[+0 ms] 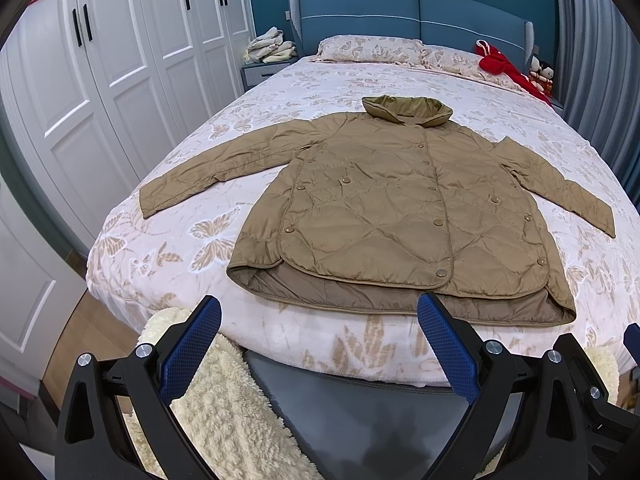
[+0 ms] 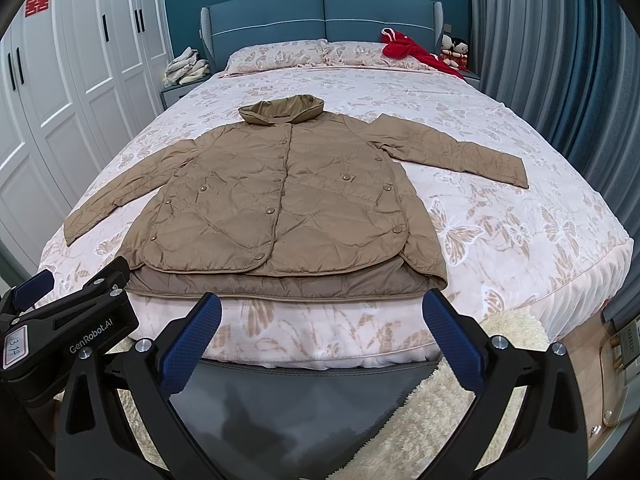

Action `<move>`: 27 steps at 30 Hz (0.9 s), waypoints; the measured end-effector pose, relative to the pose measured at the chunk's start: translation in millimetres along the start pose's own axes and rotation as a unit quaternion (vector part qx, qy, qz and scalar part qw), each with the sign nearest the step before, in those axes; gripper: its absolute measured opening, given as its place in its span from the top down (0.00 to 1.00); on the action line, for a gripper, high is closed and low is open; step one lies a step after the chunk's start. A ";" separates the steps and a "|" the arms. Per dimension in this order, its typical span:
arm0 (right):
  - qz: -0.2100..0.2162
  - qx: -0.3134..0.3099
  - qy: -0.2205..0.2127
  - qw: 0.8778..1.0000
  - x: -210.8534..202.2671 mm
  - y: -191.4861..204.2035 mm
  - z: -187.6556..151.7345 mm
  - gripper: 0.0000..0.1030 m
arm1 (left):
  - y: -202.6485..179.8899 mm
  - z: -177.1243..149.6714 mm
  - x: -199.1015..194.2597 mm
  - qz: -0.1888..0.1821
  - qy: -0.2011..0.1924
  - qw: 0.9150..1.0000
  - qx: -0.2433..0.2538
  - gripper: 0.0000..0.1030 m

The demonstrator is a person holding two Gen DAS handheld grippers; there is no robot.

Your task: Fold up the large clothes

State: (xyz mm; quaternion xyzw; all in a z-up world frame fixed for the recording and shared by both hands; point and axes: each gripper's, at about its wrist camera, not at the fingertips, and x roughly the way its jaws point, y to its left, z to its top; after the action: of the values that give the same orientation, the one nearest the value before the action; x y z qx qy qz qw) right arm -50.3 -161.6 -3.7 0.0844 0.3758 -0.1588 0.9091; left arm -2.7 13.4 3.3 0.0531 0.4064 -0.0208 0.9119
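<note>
A tan quilted jacket lies flat and buttoned on the bed, collar toward the headboard, both sleeves spread out to the sides. It also shows in the right wrist view. My left gripper is open and empty, held just short of the jacket's hem at the foot of the bed. My right gripper is open and empty, also just short of the hem. The left gripper's body shows at the lower left of the right wrist view.
The bed has a pink butterfly-print cover and two pillows. A red garment lies at the far right by the headboard. White wardrobes stand on the left, a curtain on the right. A cream fleece rug lies on the floor below.
</note>
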 end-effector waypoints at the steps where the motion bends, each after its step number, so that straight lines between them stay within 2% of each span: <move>1: 0.000 0.000 0.000 1.000 0.1 -0.3 -0.2 0.05 | -0.2 0.0 0.1 0.000 0.000 1.000 0.000 0.07; 20: 0.002 0.002 0.008 1.000 6.4 2.9 -3.8 0.05 | 2.1 -2.8 4.2 -0.001 0.007 1.000 0.000 0.07; 27: 0.030 0.021 0.022 0.999 26.3 -13.8 -2.1 0.05 | -2.3 0.6 26.7 -0.010 0.027 1.000 0.000 0.06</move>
State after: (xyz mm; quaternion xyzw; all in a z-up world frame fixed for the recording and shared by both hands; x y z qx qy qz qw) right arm -39.0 -179.8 -24.3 0.1181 0.3894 -0.1375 0.9030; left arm 15.3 11.1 -16.3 0.0496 0.4315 -0.0281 0.9003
